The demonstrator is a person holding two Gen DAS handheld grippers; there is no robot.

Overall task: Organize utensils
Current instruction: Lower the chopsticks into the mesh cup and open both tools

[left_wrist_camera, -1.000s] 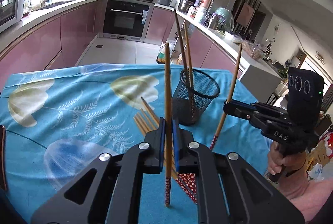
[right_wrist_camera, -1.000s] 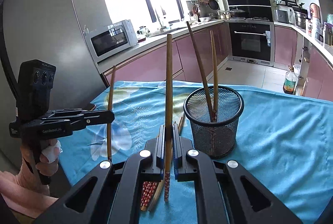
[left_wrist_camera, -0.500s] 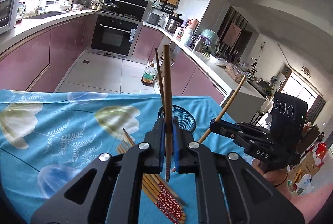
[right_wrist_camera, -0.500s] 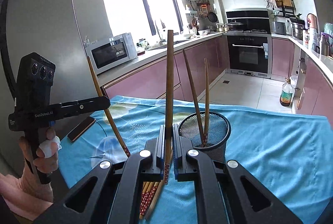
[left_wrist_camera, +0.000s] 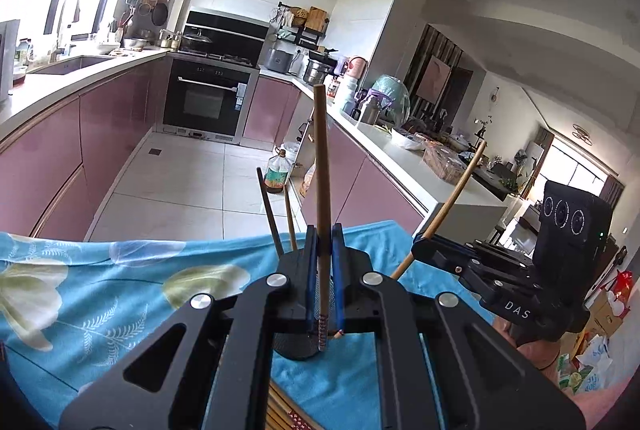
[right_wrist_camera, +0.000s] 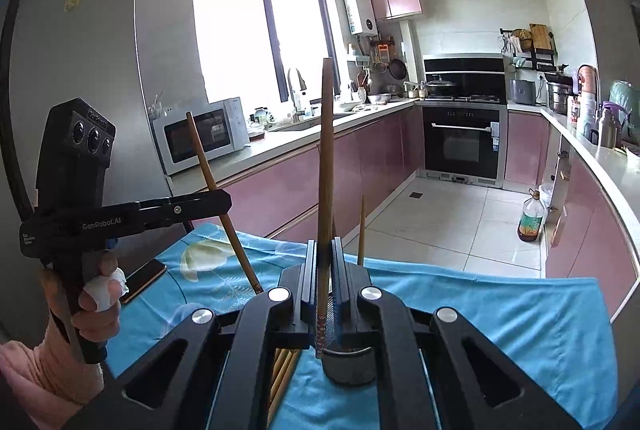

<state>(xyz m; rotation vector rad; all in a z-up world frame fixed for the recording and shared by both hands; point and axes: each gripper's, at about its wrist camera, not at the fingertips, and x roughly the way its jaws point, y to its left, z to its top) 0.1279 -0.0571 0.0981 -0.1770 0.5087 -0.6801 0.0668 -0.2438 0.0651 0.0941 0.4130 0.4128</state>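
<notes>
My left gripper (left_wrist_camera: 325, 236) is shut on a wooden chopstick (left_wrist_camera: 321, 158) that stands upright, patterned end down. My right gripper (right_wrist_camera: 324, 244) is shut on a second upright chopstick (right_wrist_camera: 325, 158). Each gripper shows in the other's view: the right gripper (left_wrist_camera: 420, 246) with its stick slanted, the left gripper (right_wrist_camera: 224, 199) likewise. The black mesh cup (left_wrist_camera: 296, 346) (right_wrist_camera: 348, 366) sits low, mostly hidden behind the jaws. Two chopsticks (left_wrist_camera: 269, 214) poke up from it. Both held sticks hang above the table near the cup. Loose chopsticks (right_wrist_camera: 282, 370) lie on the cloth.
A blue flowered tablecloth (left_wrist_camera: 100, 294) covers the table, whose far edge drops to the tiled kitchen floor. A dark phone (right_wrist_camera: 146, 280) lies near the table's left edge. A person's hand (right_wrist_camera: 100, 290) grips the left handle. Pink cabinets and an oven stand beyond.
Both grippers have risen with their chopsticks and tilted up. The stick ends left the cloth, and the cup has sunk behind the jaws in both views.
</notes>
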